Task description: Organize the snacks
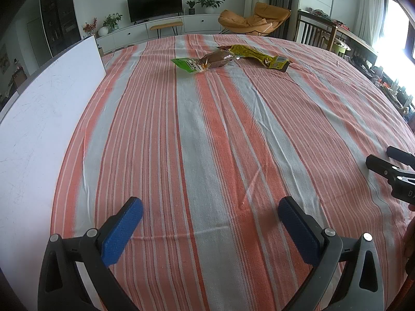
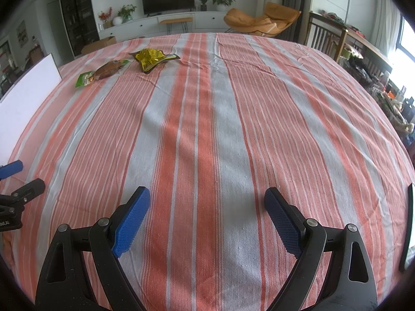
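**Both Tongs Idle, Snack Packets Out of Reach**

While neither tool holds anything, the left black two-finger gripper with blue ribbed pads (image 1: 210, 207) and the right black two-finger gripper with blue ribbed pads (image 2: 207, 199) both stand spread wide, released, low over the near end of the orange-and-grey striped cotton tablecloth (image 2: 207, 129). Bare cloth shows between each pair of pads.

Location of the goods: three packets lie well apart from both tools, on the far left part of the cloth. A flat green-printed plastic sachet (image 1: 187, 64) sits under or against a bulging clear pouch of brown food (image 1: 219, 59); which overlaps which is hard to settle. A crinkled yellow foil packet with a dark end (image 1: 255, 55) touches the brown pouch at its far end. A white flat board (image 1: 39, 129) lies along the left edge of the table.

Risks, as judged:
- The packets touch — closing on one could drag its neighbours along.
- The thin film lies flat against loose, creased cloth; pads coming down low could pinch fabric with the packet and pull the cloth.
- The brown pouch looks rounded and slick — likely to squirt out of a shallow grip.
- No container is in view, so the destination is unconfirmed.
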Action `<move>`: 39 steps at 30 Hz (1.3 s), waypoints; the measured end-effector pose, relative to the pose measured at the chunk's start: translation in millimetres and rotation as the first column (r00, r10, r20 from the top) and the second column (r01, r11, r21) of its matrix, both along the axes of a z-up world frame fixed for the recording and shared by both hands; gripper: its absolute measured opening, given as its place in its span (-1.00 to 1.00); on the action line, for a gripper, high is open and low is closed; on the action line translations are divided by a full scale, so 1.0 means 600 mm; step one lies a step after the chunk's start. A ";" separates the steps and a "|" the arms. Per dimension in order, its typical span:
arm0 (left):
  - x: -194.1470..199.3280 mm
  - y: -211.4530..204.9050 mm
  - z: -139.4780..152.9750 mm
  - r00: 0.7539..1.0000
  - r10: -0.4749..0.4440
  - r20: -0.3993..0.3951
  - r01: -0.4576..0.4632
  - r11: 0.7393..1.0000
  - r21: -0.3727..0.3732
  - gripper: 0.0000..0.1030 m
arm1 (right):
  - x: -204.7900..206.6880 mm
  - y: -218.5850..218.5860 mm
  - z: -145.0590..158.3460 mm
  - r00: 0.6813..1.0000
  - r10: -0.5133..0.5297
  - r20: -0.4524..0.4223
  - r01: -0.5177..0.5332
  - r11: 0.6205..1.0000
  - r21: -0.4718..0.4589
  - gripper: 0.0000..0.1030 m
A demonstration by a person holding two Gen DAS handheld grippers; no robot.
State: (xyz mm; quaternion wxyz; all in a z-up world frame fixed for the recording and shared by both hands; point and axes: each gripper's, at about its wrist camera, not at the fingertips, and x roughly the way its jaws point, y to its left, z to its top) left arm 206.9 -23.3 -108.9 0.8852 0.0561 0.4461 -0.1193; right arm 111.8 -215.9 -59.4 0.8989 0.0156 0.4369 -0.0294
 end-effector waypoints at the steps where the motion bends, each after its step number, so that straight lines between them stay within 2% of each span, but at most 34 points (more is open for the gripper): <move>1: 0.000 -0.001 0.000 1.000 0.000 0.000 0.000 1.000 0.000 1.00 | 0.000 0.000 0.000 1.000 0.000 0.000 0.000 1.000 0.000 0.79; 20: 0.000 0.001 0.002 1.000 -0.011 -0.003 0.011 1.000 -0.002 1.00 | 0.008 0.000 -0.004 1.000 0.001 -0.001 -0.001 1.000 -0.001 0.80; 25: 0.052 -0.018 0.019 0.984 -0.128 -0.124 0.136 0.988 0.066 0.99 | 0.009 0.002 -0.005 1.000 0.006 -0.001 -0.006 1.000 0.006 0.82; 28: 0.100 -0.062 0.074 0.970 -0.226 -0.085 0.236 0.962 0.135 0.99 | 0.007 0.004 -0.005 1.000 0.007 -0.001 -0.007 1.000 0.006 0.82; 30: 0.140 -0.105 0.105 0.946 -0.319 -0.060 0.324 0.921 0.215 0.99 | 0.007 0.004 -0.005 1.000 0.007 -0.001 -0.007 1.000 0.007 0.83; 31: 0.165 -0.129 0.111 0.926 -0.370 -0.074 0.375 0.884 0.279 0.99 | 0.008 0.005 -0.005 1.000 0.007 0.000 -0.007 1.000 0.008 0.83; 34: 0.229 -0.164 0.097 0.904 -0.406 -0.133 0.421 0.795 0.437 0.99 | 0.007 0.004 -0.005 1.000 0.007 -0.001 -0.007 1.000 0.007 0.83; 35: 0.248 -0.169 0.093 0.901 -0.408 -0.144 0.427 0.781 0.456 0.99 | 0.008 0.005 -0.006 1.000 0.007 0.000 -0.007 1.000 0.008 0.83; 36: 0.273 -0.172 0.087 0.900 -0.405 -0.158 0.430 0.775 0.463 0.98 | 0.008 0.005 -0.006 1.000 0.007 0.000 -0.007 1.000 0.008 0.83; 37: 0.290 -0.171 0.085 0.902 -0.399 -0.163 0.428 0.781 0.456 0.93 | 0.007 0.005 -0.005 1.000 0.007 0.000 -0.007 1.000 0.008 0.83; 39: 0.333 -0.166 0.078 0.913 -0.369 -0.176 0.408 0.818 0.405 0.84 | 0.008 0.006 -0.006 1.000 0.007 -0.001 -0.007 1.000 0.006 0.83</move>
